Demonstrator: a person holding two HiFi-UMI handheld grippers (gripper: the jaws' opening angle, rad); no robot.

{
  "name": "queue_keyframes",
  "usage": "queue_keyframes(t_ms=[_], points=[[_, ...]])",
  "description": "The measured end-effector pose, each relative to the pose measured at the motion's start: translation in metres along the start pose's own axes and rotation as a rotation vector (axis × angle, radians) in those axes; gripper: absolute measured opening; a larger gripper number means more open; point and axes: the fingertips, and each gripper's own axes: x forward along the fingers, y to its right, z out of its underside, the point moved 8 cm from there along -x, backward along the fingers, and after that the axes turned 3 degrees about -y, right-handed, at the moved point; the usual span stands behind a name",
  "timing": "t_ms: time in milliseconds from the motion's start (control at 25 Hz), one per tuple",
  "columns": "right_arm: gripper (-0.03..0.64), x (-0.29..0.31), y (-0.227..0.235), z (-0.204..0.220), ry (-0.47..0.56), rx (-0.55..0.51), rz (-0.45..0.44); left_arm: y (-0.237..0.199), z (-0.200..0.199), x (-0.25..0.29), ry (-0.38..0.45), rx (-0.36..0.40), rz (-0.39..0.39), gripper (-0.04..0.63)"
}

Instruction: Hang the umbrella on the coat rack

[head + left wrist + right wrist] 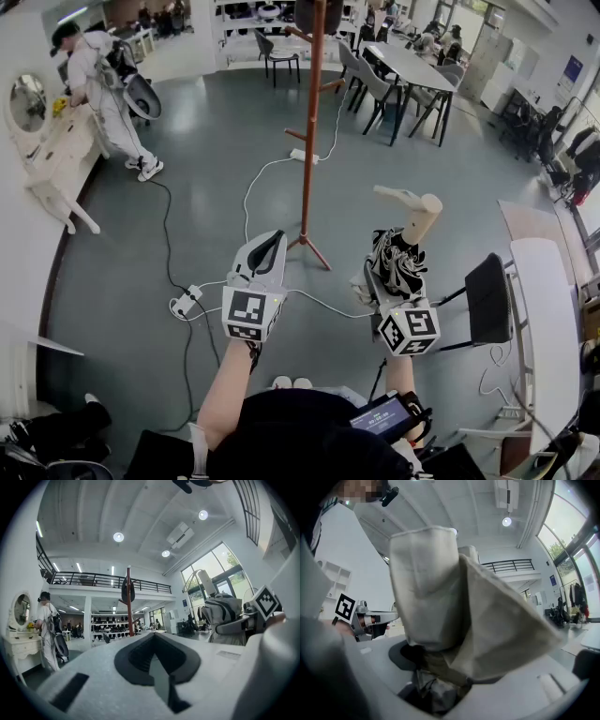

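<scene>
Our right gripper (395, 272) grips a folded umbrella (397, 255), whose pale wooden handle (412, 212) points up and away from us. Our left gripper (266, 249) is level beside it, well apart, and carries nothing. Ahead, between the two, stands the orange rack (312, 122). White cables (258, 178) trail across the grey floor (206, 159). A black chair (487, 295) sits to our right.

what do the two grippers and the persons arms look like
The left gripper and right gripper both have white moulded shells with dark insides. Each carries a cube with black-and-white square markers at its rear. The forearms are bare below a black top. A small screen device sits by the right forearm.
</scene>
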Motion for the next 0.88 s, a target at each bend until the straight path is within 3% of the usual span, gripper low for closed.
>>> queue_keyframes(t_ms=[560, 880], points=[[0.296, 0.008, -0.003, 0.003, -0.007, -0.002, -0.051, 0.000, -0.004, 0.003, 0.016, -0.003, -0.015, 0.005], [0.304, 0.011, -0.012, 0.004, 0.019, 0.049, -0.104, -0.003, -0.006, -0.005, 0.002, -0.003, -0.016, 0.005]])
